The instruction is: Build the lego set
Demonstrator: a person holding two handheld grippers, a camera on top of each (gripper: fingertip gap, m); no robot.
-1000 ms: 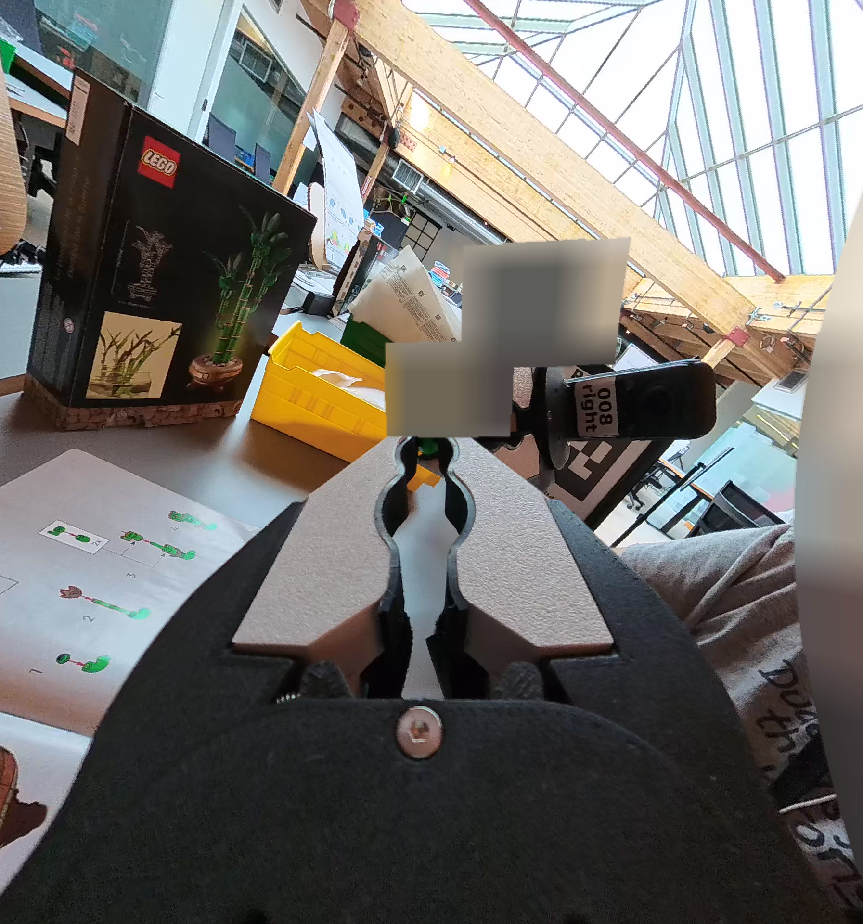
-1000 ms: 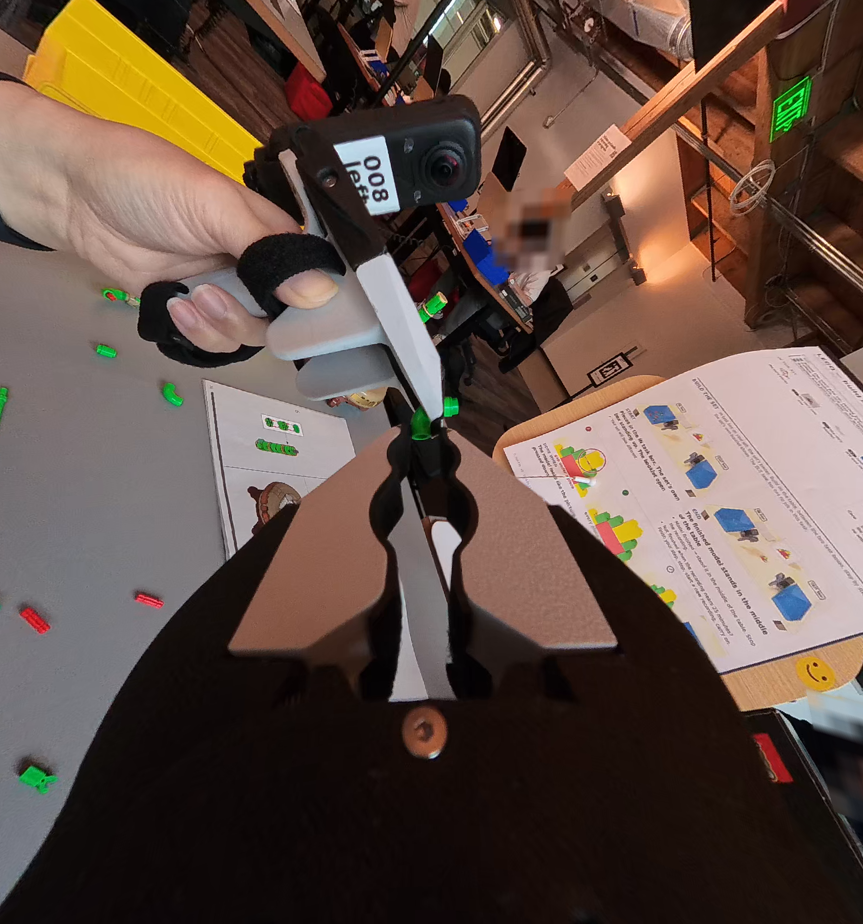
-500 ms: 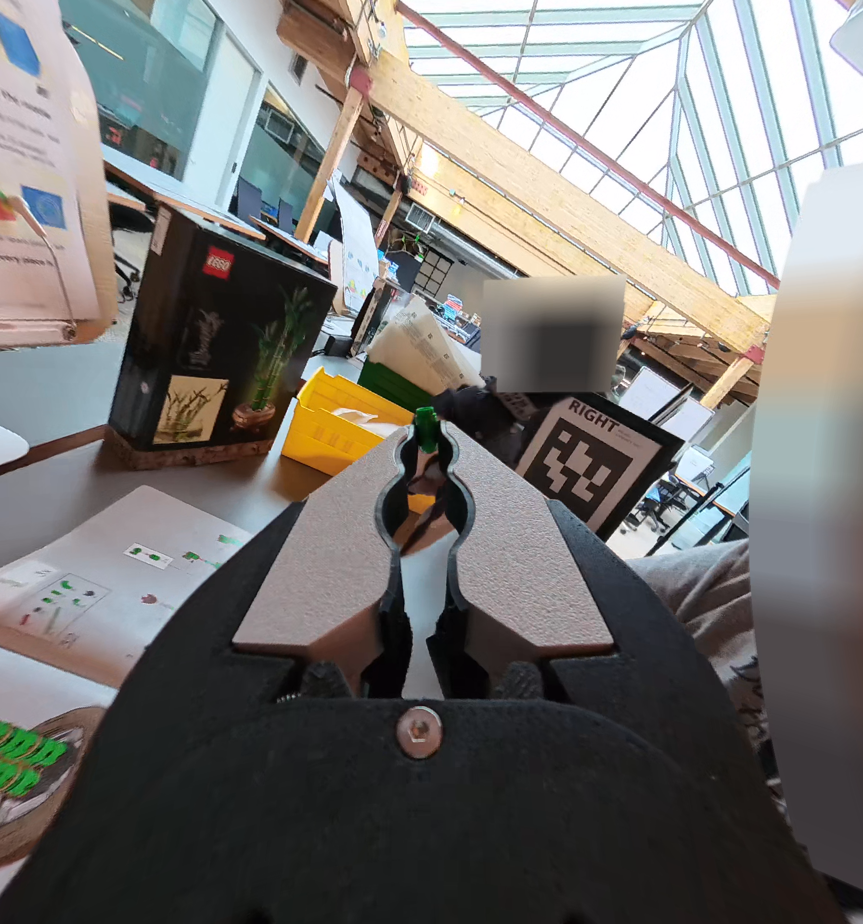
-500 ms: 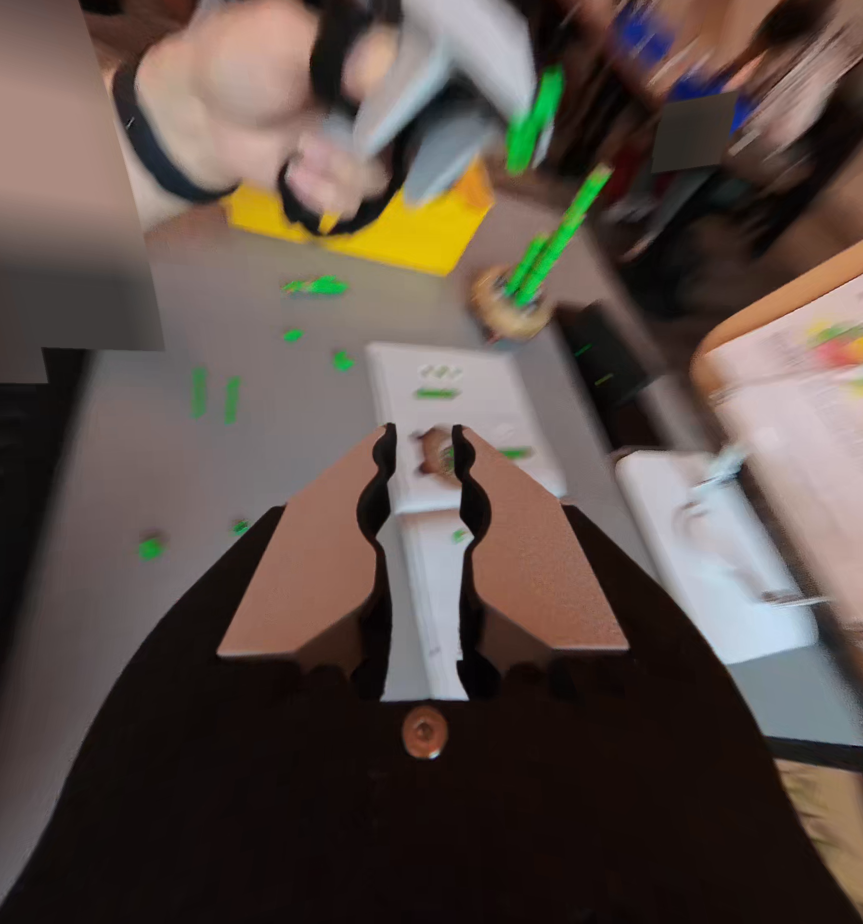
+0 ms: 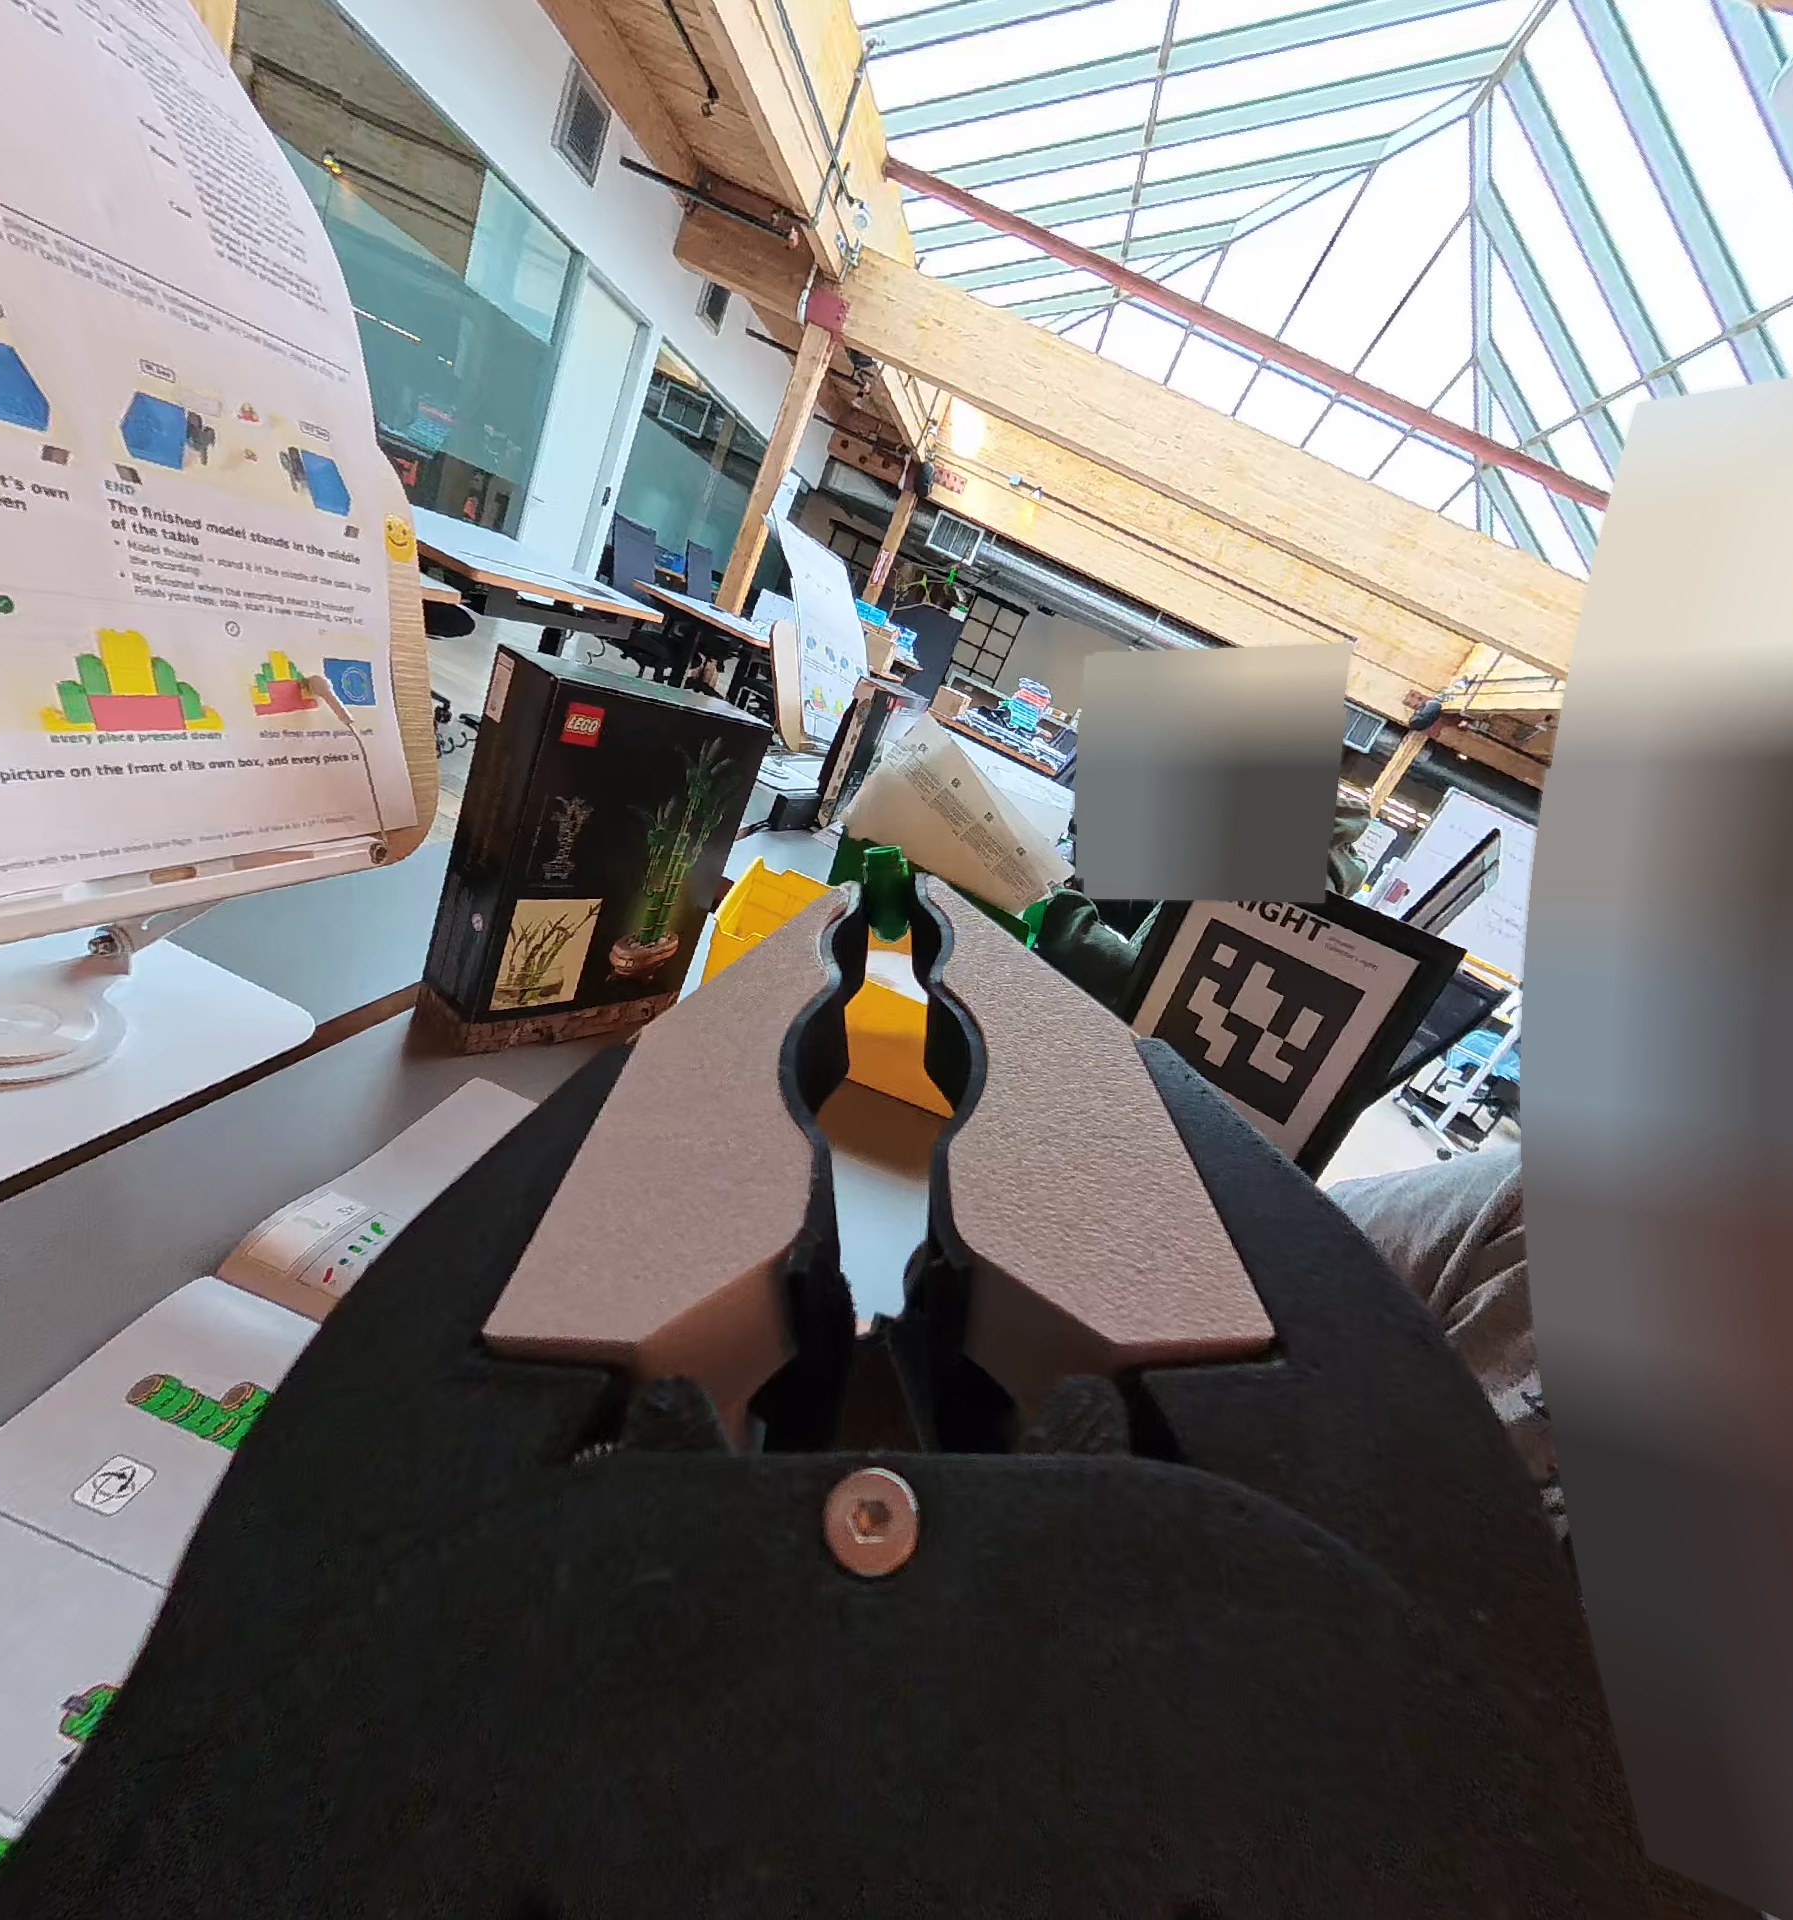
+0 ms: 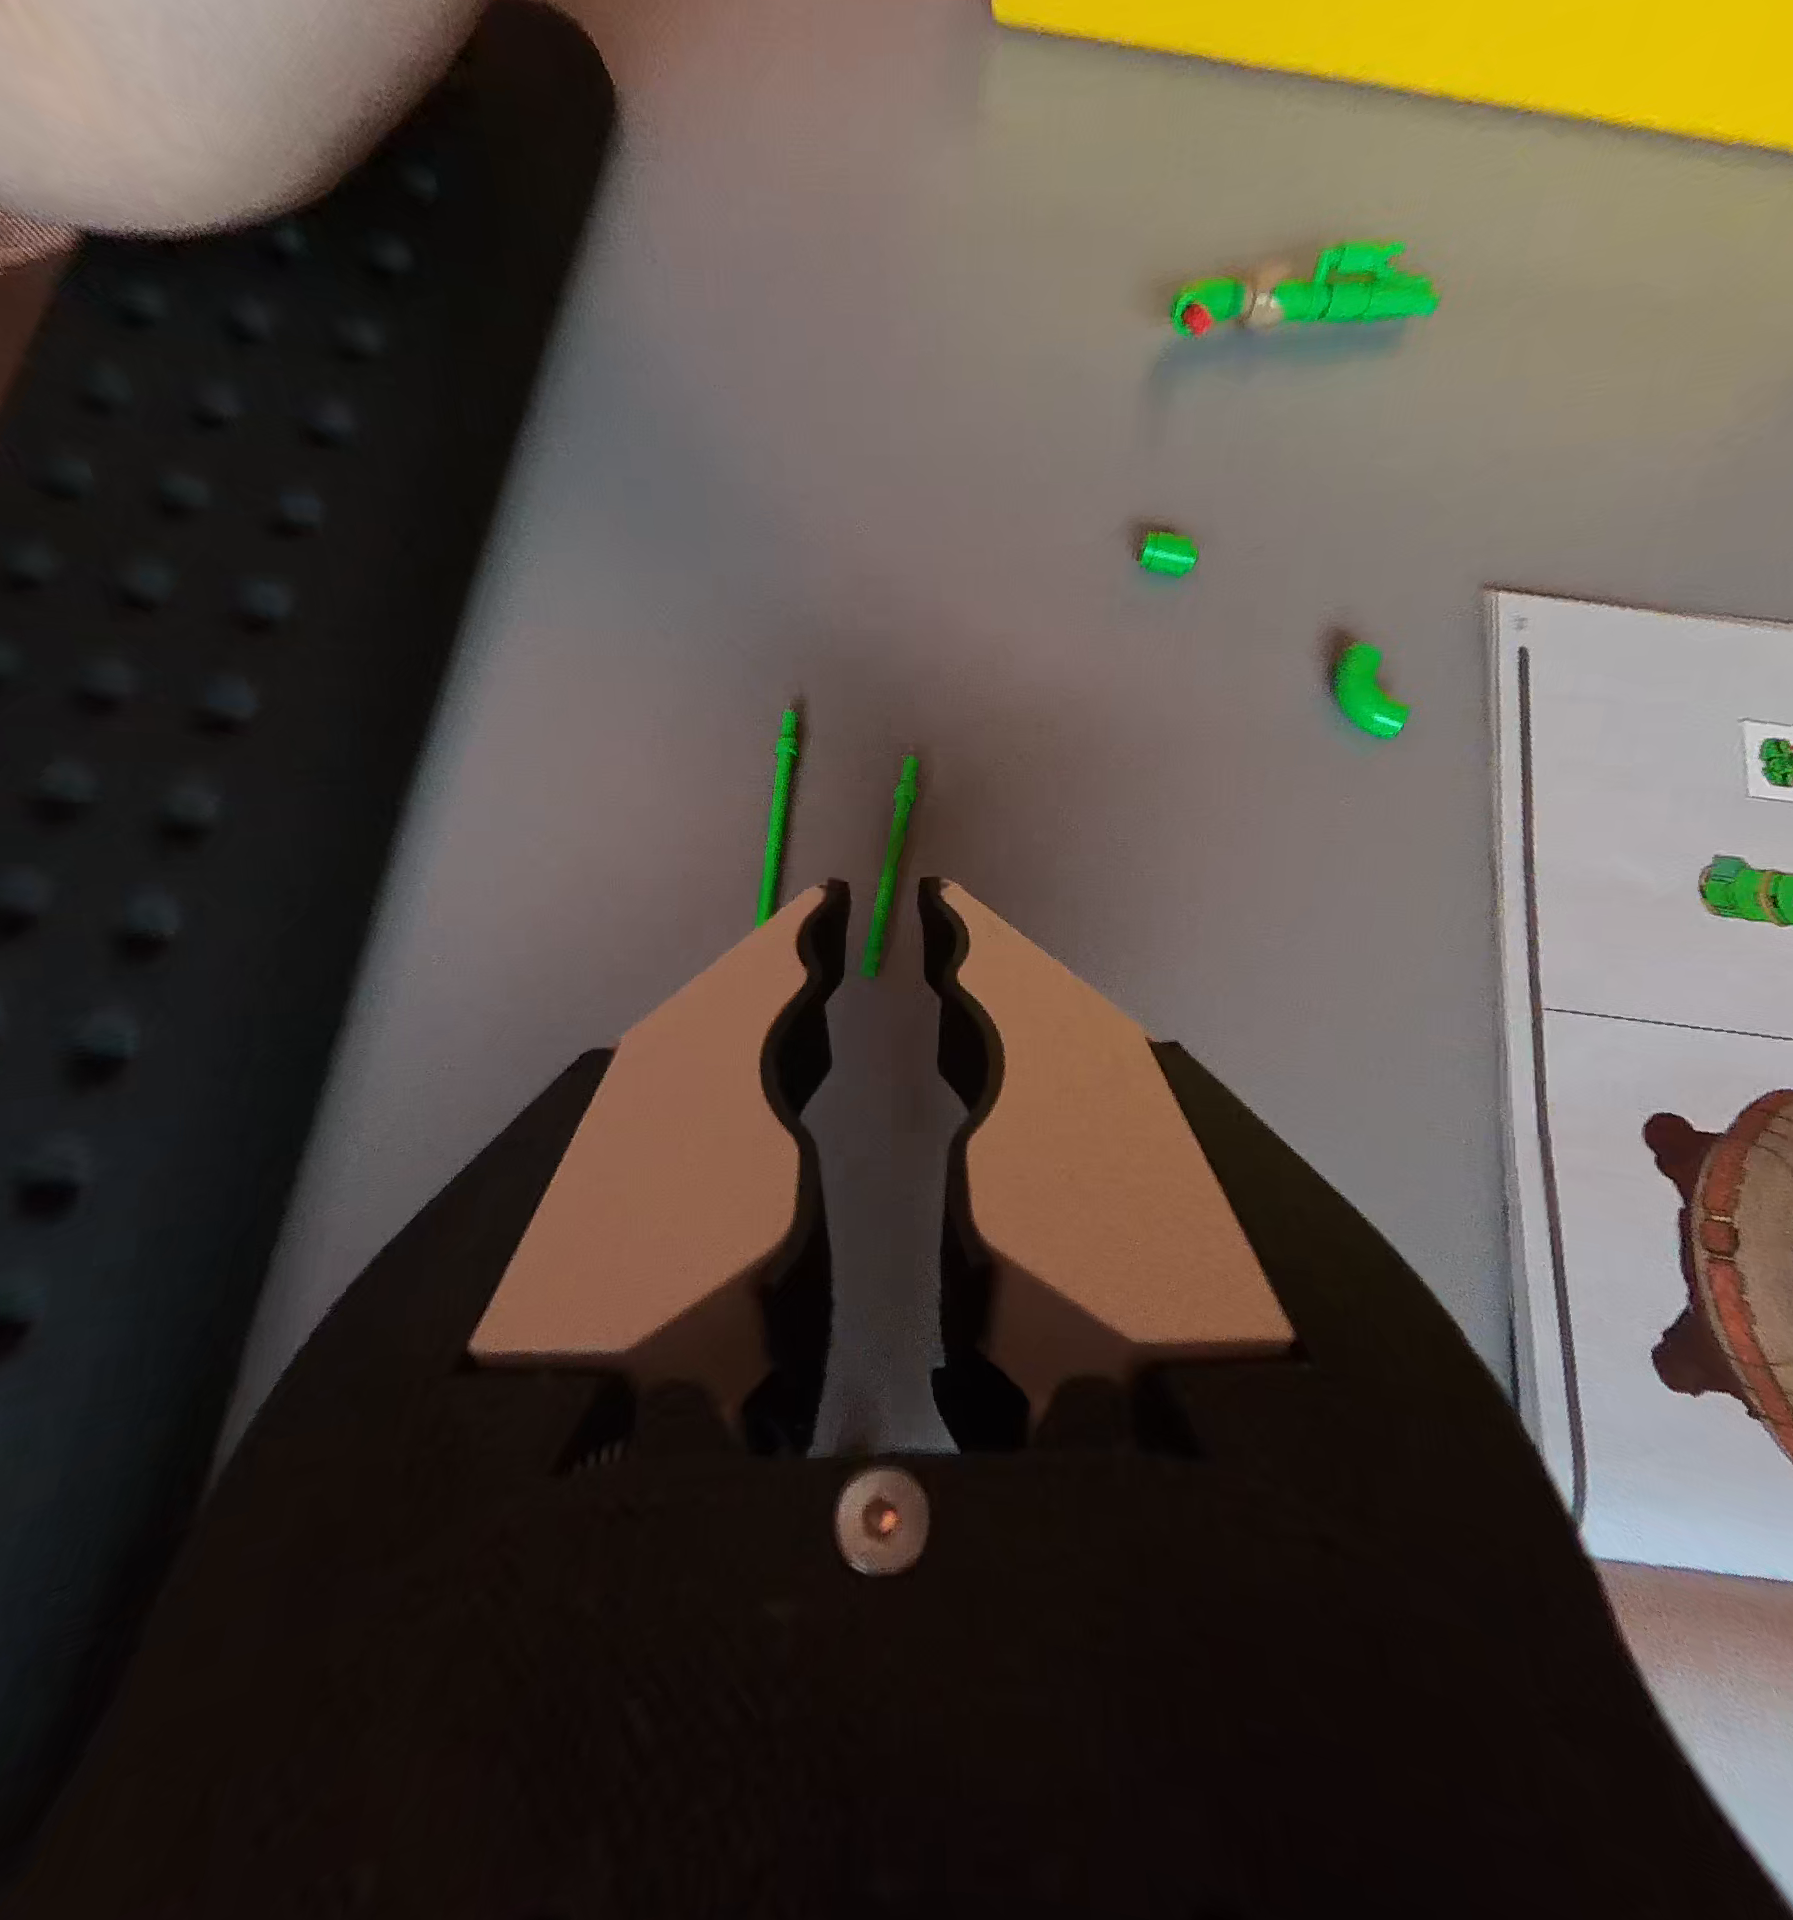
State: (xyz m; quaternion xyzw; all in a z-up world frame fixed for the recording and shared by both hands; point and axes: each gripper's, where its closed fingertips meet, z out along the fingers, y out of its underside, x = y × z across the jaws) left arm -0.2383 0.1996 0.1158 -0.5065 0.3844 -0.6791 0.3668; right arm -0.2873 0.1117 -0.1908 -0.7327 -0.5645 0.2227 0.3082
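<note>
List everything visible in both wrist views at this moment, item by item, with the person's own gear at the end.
thin green rods: 2, green, flat on the grey table ahead of the right gripper; one lies in line with its gap
small round piece: 1, green, table, right of the rods
elbow piece: 1, green, near the booklet
part-built stem: 1, green with a red end, near the yellow bin
yellow bin: 1, table, far side
instruction booklet: 1, white, open
set box: 1, black, upright
sheet on stand: 1, white, far left
black studded mat: 1, left
left gripper: shut on a green piece
right gripper: open, empty
</note>
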